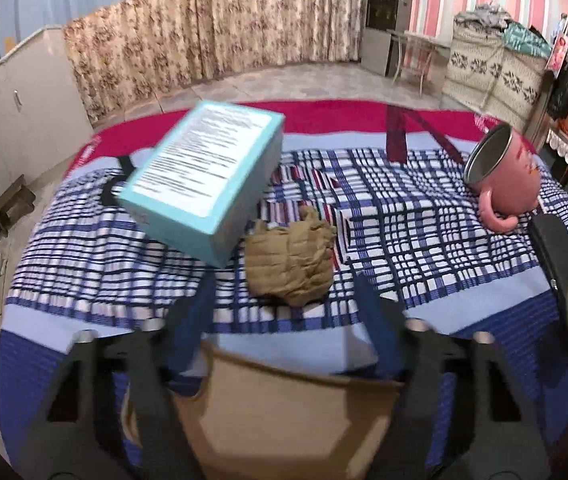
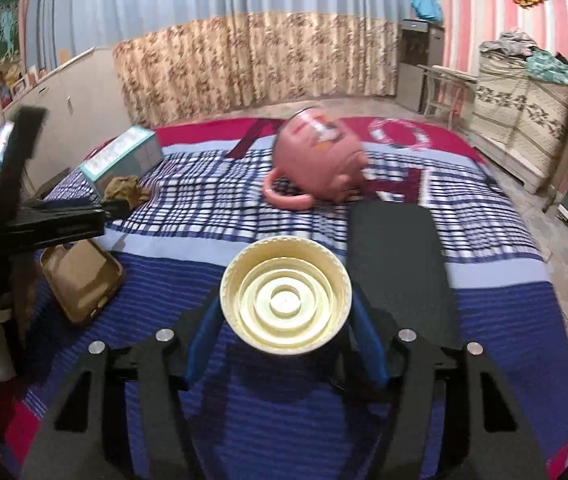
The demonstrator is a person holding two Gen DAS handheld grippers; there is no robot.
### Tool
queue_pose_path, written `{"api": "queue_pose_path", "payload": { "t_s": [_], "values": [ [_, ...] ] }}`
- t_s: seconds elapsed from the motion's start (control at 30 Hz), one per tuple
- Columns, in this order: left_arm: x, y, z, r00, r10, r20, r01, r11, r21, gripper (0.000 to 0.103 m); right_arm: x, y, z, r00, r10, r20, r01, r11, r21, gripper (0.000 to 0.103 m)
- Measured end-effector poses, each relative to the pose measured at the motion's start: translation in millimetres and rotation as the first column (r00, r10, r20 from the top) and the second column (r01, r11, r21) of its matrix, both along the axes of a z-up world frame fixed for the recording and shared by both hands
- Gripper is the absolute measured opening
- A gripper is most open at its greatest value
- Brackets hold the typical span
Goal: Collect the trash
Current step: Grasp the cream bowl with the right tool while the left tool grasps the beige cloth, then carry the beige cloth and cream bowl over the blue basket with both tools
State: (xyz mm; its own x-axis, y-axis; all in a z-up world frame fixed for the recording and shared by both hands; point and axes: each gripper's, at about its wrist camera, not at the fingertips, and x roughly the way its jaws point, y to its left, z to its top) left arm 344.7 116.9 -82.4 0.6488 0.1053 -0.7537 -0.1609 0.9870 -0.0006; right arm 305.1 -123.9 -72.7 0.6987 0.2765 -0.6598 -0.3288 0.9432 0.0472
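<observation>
Right now I've got a cap pinched, other jaws wide.
Right gripper [image 2: 286, 312] clamps the yellow cap [image 2: 286, 300]; left gripper [image 1: 284, 292] gapes above the brown tray [image 1: 284, 412].

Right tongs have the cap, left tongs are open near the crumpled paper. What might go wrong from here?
The yellow cap is pinched only at its rim by the right tongs, so it may slip out. The left tongs straddle the crumpled paper beside the teal box; closing could nudge the box.
</observation>
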Motion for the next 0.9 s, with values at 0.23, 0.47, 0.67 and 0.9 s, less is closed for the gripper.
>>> {"api": "queue_pose_path", "payload": {
  "t_s": [0.23, 0.47, 0.67, 0.9],
  "values": [
    [-8, -7, -1, 1.0, 0.002, 0.031, -0.003, 1.0, 0.03, 0.039, -22, -33, 13, 0.998, -0.062, 0.032, 0.062, 0.998, 0.013, 0.061],
    [-49, -41, 34, 0.989, -0.056, 0.138, 0.05, 0.998, 0.045, 0.039, -48, -59, 30, 0.988, -0.119, 0.098, 0.119, 0.993, 0.005, 0.061],
    [-84, -88, 58, 0.964, -0.143, 0.225, 0.139, 0.99, 0.036, 0.039, -83, -93, 48, 0.97, -0.185, 0.157, 0.186, 0.983, 0.013, 0.061],
    [-110, -148, 64, 0.931, -0.257, 0.258, 0.26, 0.965, 0.023, 0.039, -126, -159, 63, 0.915, -0.337, 0.223, 0.335, 0.941, 0.047, 0.061]
  ]
}}
